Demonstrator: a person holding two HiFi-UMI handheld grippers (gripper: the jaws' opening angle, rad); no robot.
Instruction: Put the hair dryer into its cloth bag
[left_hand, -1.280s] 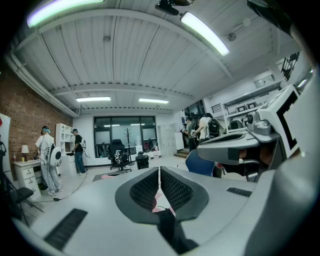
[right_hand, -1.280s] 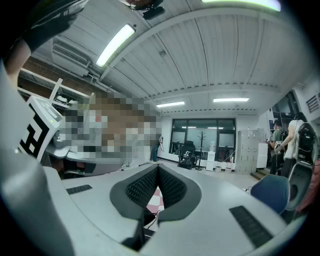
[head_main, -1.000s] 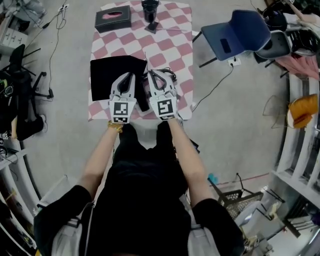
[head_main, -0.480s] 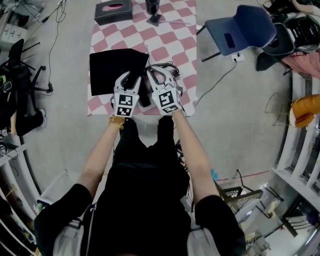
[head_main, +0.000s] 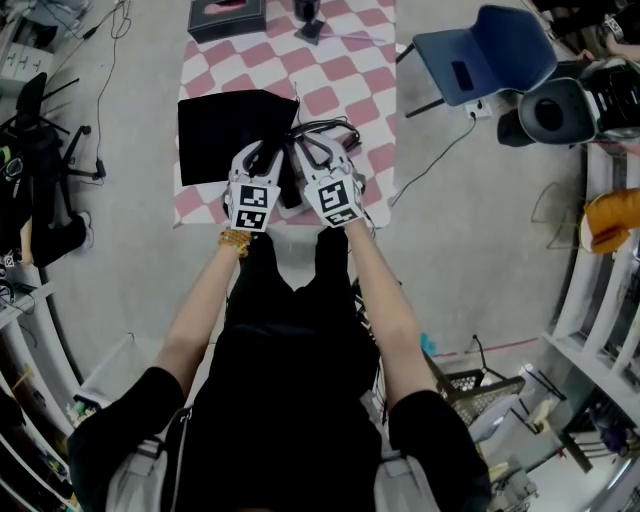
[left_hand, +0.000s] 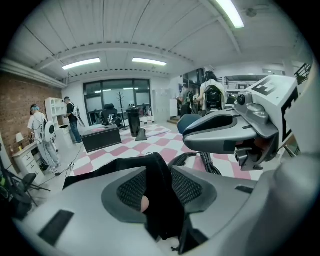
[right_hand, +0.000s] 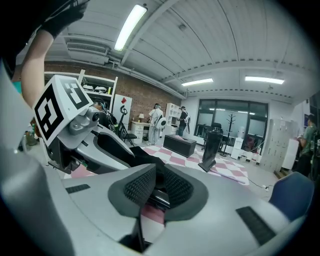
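The black cloth bag (head_main: 225, 135) lies flat on the checked table (head_main: 345, 75). Both grippers hang low over its right edge, side by side. My left gripper (head_main: 262, 152) is open wide, and a loose fold of the bag (left_hand: 160, 210) stands between its pads (left_hand: 131, 190). My right gripper (head_main: 316, 147) has just been opening. Its jaws are a little apart, with a glossy black part, probably the hair dryer (right_hand: 157, 197), in the gap just past the pads. The dryer's black cord (head_main: 335, 128) coils right of the grippers. The dryer's body is mostly hidden under them.
A black tissue box (head_main: 228, 15) and a black stand (head_main: 308, 20) sit at the table's far end. A blue chair (head_main: 485, 60) stands to the right, and a cable (head_main: 440, 150) runs across the floor. The table's near edge is just under my wrists. People stand far back (left_hand: 40, 135).
Both grippers have sunk toward the table at the bag's right edge. The left jaws have spread wide and the right jaws have parted slightly.
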